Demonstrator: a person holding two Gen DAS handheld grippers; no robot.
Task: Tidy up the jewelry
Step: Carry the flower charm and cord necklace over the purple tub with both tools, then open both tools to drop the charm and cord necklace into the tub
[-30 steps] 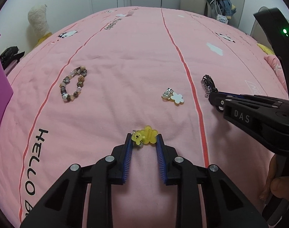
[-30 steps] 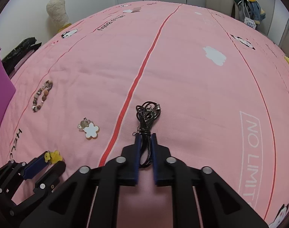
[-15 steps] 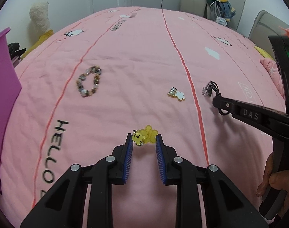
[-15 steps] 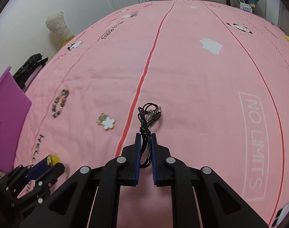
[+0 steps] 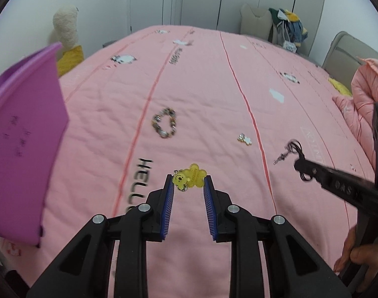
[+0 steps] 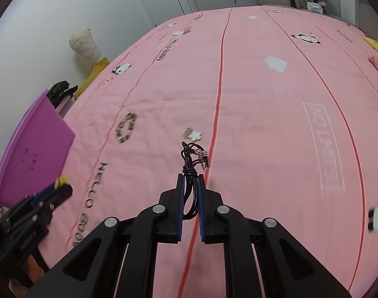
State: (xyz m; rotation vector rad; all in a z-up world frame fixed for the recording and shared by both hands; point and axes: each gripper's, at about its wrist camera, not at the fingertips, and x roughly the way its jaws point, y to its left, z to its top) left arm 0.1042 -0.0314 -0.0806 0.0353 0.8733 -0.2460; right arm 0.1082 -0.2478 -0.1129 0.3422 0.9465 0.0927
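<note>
My left gripper (image 5: 189, 182) is shut on a yellow bear-and-flower charm (image 5: 189, 179), held at the fingertips above the pink bed. My right gripper (image 6: 190, 177) is shut on a black cord necklace (image 6: 192, 161) whose loops and metal clasp stick out past the tips; it also shows in the left wrist view (image 5: 292, 149). A beaded bracelet (image 5: 164, 122) (image 6: 126, 127) and a white flower charm (image 5: 245, 139) (image 6: 194, 134) lie on the bedspread. A purple box (image 5: 22, 134) (image 6: 32, 149) stands at the left.
The pink bedspread (image 5: 213, 87) fills both views. A cream plush toy (image 5: 64, 24) leans on the wall at the far left. A chair with clothes (image 5: 283, 27) stands behind the bed. A pink quilt (image 5: 367, 94) is bunched at the right.
Both grippers have lifted and pulled back from the bed with their items. The bracelet and white charm look farther away. The purple box has come much further into view at the left.
</note>
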